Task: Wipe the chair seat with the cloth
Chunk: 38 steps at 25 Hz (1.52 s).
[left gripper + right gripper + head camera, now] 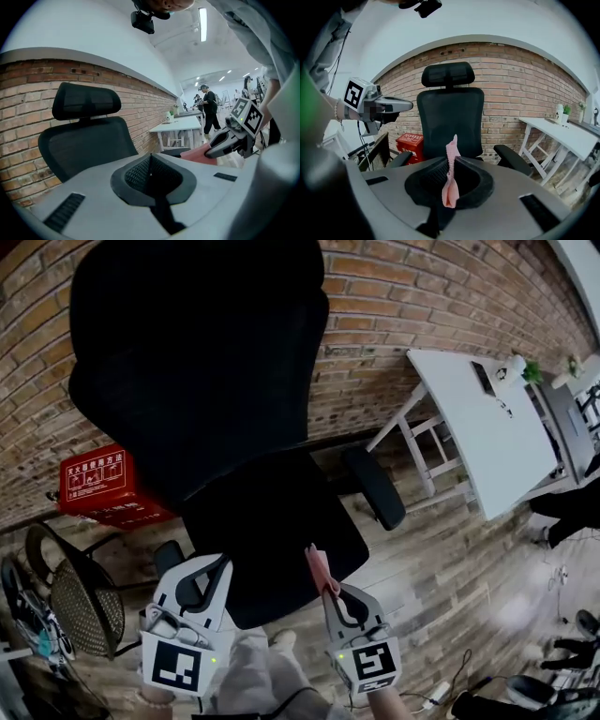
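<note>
You are holding the right gripper [334, 592] at the near right edge of the seat [272, 521], and its jaws are clamping the cloth [319, 570]. The pink cloth is standing up out of the jaws as a narrow folded strip, over the seat's front corner; whether it is touching the seat cannot be told. In the right gripper view, the right gripper [451, 161] is pinching the cloth [451, 183] along its middle, with one end poking up past the fingertips and the other end hanging down inside the jaws.

You are holding the left gripper [208, 563] just beside the seat's near left edge, level with the right one. In the left gripper view, the left gripper [150, 159] is showing its jaws pressed together with nothing between them. That view is also catching the right gripper [211, 151] off to the side, with the cloth [199, 154] sticking out of it.

The chair [202, 362] is facing you, black, with its tall back and headrest rising against the brick wall [394, 324]. Its armrest [375, 488] is sitting out beyond the seat on your right. A red box [98, 484] is lying on the floor at the wall, to the left of the chair, and a white table [478, 418] is standing to the right, well apart from the chair. In the left gripper view, a person [208, 110] is standing far off behind the table [180, 124].
</note>
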Motion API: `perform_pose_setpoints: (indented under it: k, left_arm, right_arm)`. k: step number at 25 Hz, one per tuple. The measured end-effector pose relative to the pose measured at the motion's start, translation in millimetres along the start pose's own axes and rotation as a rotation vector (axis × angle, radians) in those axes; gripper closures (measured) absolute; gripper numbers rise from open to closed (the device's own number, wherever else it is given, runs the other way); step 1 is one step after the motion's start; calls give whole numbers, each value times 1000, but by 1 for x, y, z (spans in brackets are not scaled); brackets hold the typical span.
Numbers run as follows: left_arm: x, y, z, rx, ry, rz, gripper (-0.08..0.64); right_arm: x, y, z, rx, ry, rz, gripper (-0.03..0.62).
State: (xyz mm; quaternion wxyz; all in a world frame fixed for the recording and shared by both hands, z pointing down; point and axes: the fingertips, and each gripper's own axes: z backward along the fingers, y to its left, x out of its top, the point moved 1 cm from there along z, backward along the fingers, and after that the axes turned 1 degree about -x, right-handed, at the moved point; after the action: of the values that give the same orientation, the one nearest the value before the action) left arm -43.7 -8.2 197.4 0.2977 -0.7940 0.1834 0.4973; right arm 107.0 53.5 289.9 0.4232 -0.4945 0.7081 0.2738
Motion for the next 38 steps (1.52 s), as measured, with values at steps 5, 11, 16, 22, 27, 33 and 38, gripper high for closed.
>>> perform_pose_setpoints:
  k: [5,11,16,22,27,33,38]
  left_arm:
    - [-47,32,-26,11,25,20,541]
    - [-93,51,-68,-28,35,49,541]
    - [-131,66,-95,-31,58,50,541]
    - [-169,79,-119,-41,80,59,541]
    - [-190,88,-135,-30,86,87,541]
    - [-210,99,-150,-10,91,103,541]
    - [-227,104,-156,-12,109,107,541]
  right_arm:
    - [-19,-14,-64,-12,65,-9,537]
    - [-33,-45,-139,-35,76,-26,537]
    - [-50,-67,-203,-71,98,24,537]
    - [-66,-96,-275,-103,134,67,537]
    - [-79,-134,-323,-169,143,109,537]
    - [-89,-161,-375,-228,177,162,537]
    - [-101,-169,-410,-270,225,245,537]
